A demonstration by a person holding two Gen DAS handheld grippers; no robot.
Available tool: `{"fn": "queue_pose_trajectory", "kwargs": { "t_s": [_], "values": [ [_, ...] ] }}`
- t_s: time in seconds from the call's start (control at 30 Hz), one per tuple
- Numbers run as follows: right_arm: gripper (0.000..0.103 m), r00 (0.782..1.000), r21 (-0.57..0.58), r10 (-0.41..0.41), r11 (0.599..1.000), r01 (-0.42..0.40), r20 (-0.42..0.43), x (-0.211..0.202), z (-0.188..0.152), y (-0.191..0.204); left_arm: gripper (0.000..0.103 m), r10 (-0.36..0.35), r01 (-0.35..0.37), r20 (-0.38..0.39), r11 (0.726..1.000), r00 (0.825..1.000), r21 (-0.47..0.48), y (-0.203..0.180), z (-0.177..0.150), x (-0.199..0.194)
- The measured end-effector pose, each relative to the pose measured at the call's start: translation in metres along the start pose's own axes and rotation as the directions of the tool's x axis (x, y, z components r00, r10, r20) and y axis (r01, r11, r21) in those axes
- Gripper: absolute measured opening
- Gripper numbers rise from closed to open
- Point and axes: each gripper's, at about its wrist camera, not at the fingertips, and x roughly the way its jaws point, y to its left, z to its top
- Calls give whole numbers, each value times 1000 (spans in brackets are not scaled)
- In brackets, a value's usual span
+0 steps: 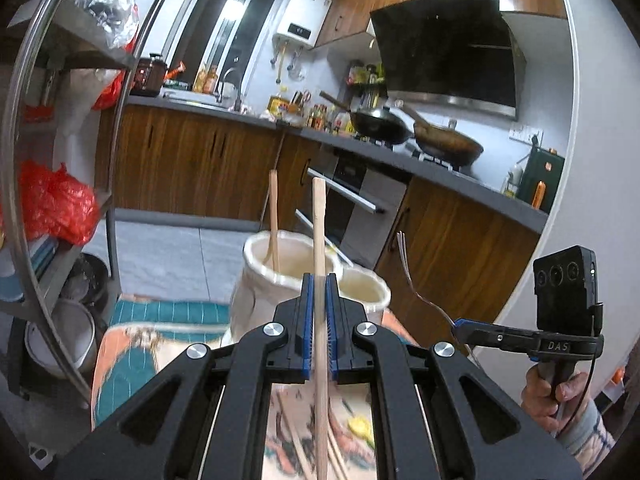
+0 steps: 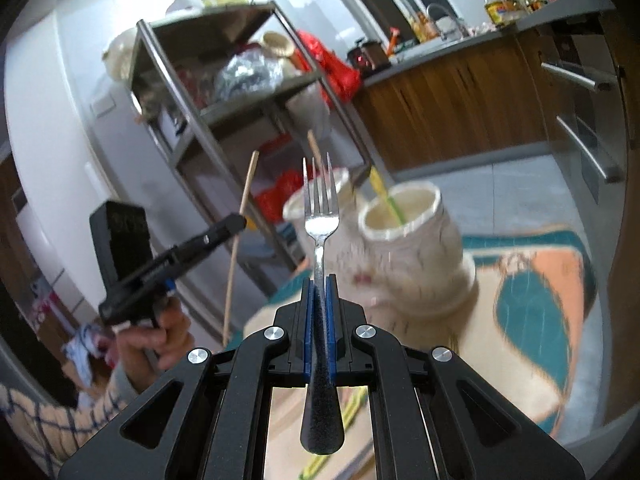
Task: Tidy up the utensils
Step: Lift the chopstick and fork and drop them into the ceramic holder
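Left gripper (image 1: 319, 284): jaws pressed together on a single wooden chopstick (image 1: 319, 232), blue pads clamping it mid-shaft. Stick runs straight out past the fingertips, free end up in the air above the near white ceramic jar (image 1: 256, 292), not inside it. That jar already holds one wooden utensil (image 1: 273, 220), leaning on the rim. Second white jar (image 1: 366, 290) sits just beside it, to the right in the left wrist view.

Right gripper (image 2: 319, 282): jaws pinching a metal fork (image 2: 321, 216) at the neck, tines pointing forward and up, black handle trailing back between the fingers. Fork is in the air in front of both jars, touching neither. In the right wrist view the jar on the right holds a yellow-green utensil (image 2: 386, 196).

Both jars stand on a patterned teal-and-orange tablecloth (image 2: 532, 280). More chopsticks (image 1: 300, 440) lie loose on the cloth under the left gripper. Metal shelf rack (image 2: 208, 80) behind, kitchen counter (image 1: 440, 168) further back.
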Motion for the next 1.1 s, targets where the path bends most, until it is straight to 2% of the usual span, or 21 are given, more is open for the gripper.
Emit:
{"fn": "queue_pose_trajectory", "kwargs": {
  "t_s": [0.23,0.43,0.63,0.77,0.9,1.1],
  "values": [
    [7,994,-1,-14,1000,14,112,26,36,-10,5,-7,11,110,999,994,-35,8,35,12],
    [7,987,-14,-57,998,60,152,59,55,-22,5,2,7,170,998,985,-55,13,55,36],
    [7,977,-5,-77,997,79,197,74,69,-32,5,24,-14,252,999,967,-44,13,72,53],
    [7,963,-19,-125,991,133,240,80,72,-34,5,33,-30,302,999,953,-15,8,73,59],
    [7,952,-62,-170,980,191,254,89,68,-30,5,51,-49,295,999,954,-12,9,63,73],
    [7,946,-105,-227,961,256,230,104,54,-32,6,89,-92,265,996,960,0,10,47,84]
  ]
}}
